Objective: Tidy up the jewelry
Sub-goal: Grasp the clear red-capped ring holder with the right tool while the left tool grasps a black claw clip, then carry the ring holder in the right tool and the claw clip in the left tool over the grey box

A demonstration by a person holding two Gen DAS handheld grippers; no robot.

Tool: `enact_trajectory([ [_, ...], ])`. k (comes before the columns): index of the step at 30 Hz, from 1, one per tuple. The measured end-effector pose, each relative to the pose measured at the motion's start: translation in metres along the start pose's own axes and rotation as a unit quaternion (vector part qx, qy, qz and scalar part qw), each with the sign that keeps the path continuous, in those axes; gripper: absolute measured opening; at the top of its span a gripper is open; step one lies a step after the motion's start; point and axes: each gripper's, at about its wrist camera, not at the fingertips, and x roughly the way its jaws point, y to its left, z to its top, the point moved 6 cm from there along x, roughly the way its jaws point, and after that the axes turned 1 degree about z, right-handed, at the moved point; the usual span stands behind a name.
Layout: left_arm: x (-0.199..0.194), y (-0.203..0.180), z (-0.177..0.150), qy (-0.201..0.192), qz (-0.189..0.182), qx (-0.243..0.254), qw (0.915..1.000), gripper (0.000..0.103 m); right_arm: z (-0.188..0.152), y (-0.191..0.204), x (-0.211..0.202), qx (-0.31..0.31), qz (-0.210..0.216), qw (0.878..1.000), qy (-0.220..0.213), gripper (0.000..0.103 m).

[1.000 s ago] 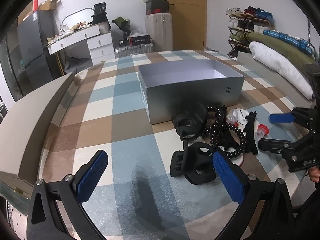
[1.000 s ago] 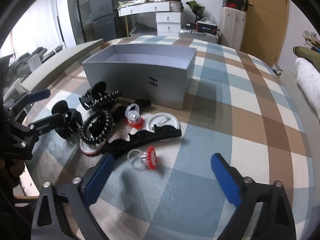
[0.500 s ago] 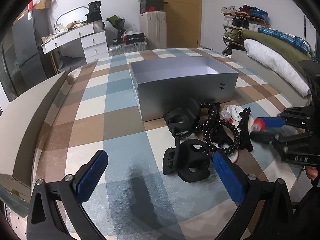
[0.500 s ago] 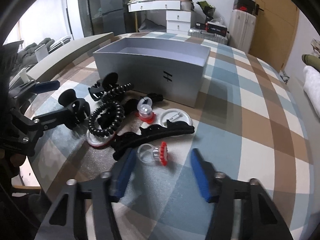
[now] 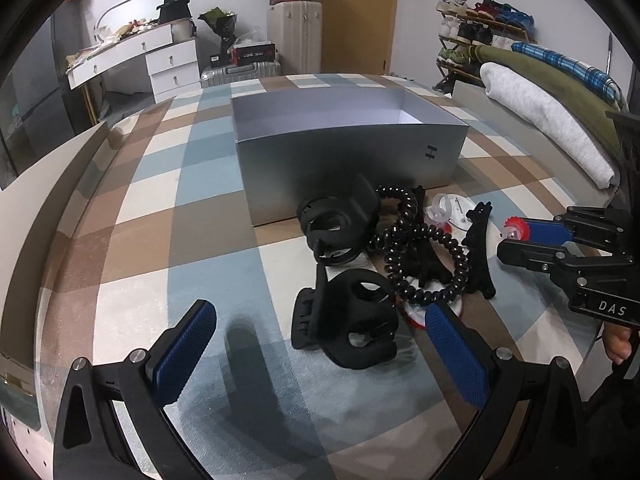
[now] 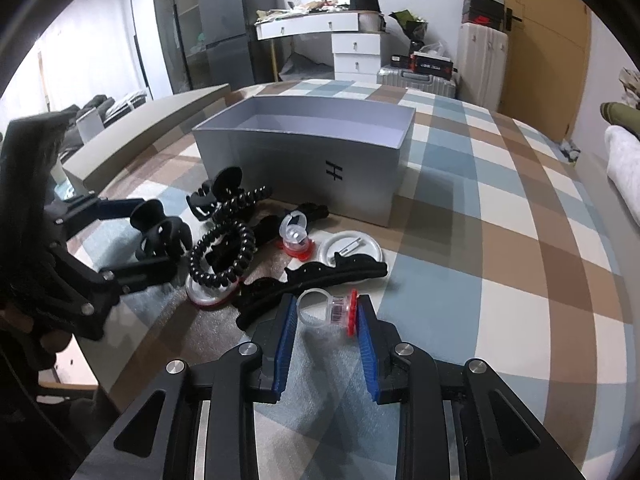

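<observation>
Between the closing right tongs [image 6: 326, 314], a clear red-topped ring [image 6: 334, 310].

The right gripper [image 6: 326, 312] points forward and down, its jaws closing, the 2 blue pads [image 6: 285, 340] close on either side of a small ring, which lies between them. The left gripper [image 5: 320, 344] also tilts downward, its jaws spread wide with nothing gripped between them.
</observation>
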Motion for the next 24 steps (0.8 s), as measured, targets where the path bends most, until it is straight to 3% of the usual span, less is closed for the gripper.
enact_trajectory([
  [6,0.002,0.001,-0.001,0.002,-0.011,-0.003,0.9999,0.072,-0.001,0.000,0.000,0.002,0.003,1.000,-0.001,0.028],
  [9,0.002,-0.001,-0.001,-0.001,-0.015,0.002,0.9999,0.047,-0.001,0.000,0.000,0.003,0.006,1.000,-0.002,0.029],
  [24,-0.016,0.002,0.011,-0.047,-0.012,0.003,0.9988,0.045,0.004,-0.002,-0.006,0.018,0.012,1.000,-0.022,0.029],
])
